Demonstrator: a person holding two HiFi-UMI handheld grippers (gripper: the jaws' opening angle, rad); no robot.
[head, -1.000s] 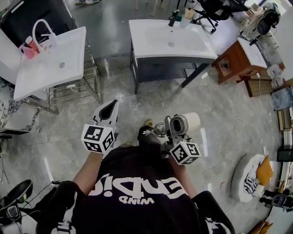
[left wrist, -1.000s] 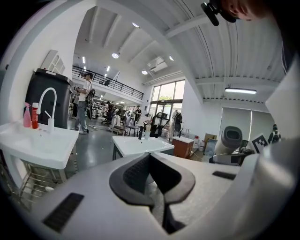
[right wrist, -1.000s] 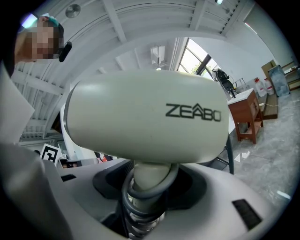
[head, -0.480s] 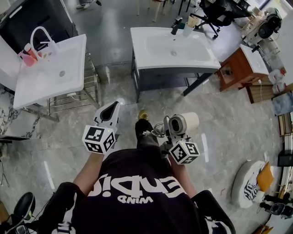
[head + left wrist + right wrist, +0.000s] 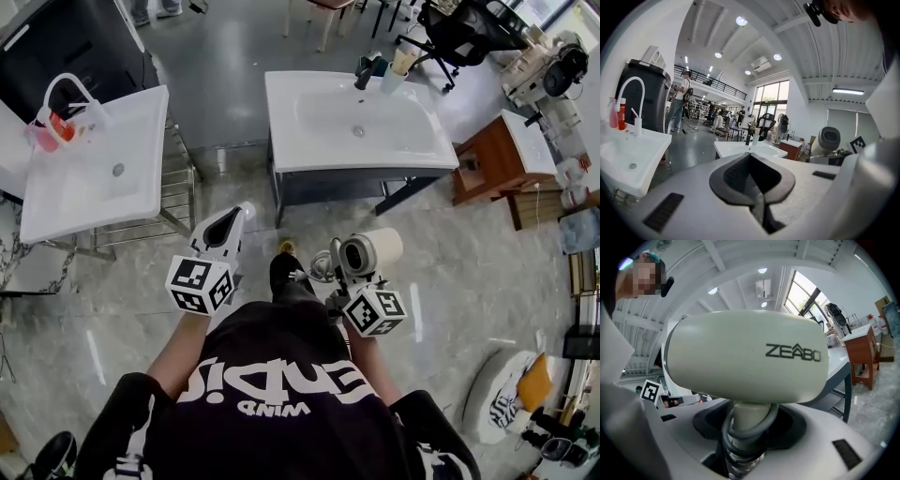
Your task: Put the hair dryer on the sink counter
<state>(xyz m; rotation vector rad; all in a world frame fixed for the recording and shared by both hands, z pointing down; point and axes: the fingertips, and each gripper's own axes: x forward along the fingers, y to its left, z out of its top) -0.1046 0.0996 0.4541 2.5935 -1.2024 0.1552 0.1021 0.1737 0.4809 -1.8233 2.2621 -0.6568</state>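
1. Clamping the hair dryer (image 5: 745, 355) by its handle, my right claw (image 5: 345, 278) has the cord coiled round that handle between its pads, with the barrel lying crosswise.
2. My left claw (image 5: 232, 216) is clenched on nothing, tips together.
3. The hair dryer hangs over the grey floor (image 5: 234, 75), well short of the white sink counter (image 5: 412, 155) ahead.

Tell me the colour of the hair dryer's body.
Pale cream, almost off-white; the hair dryer shows best in the right gripper view.
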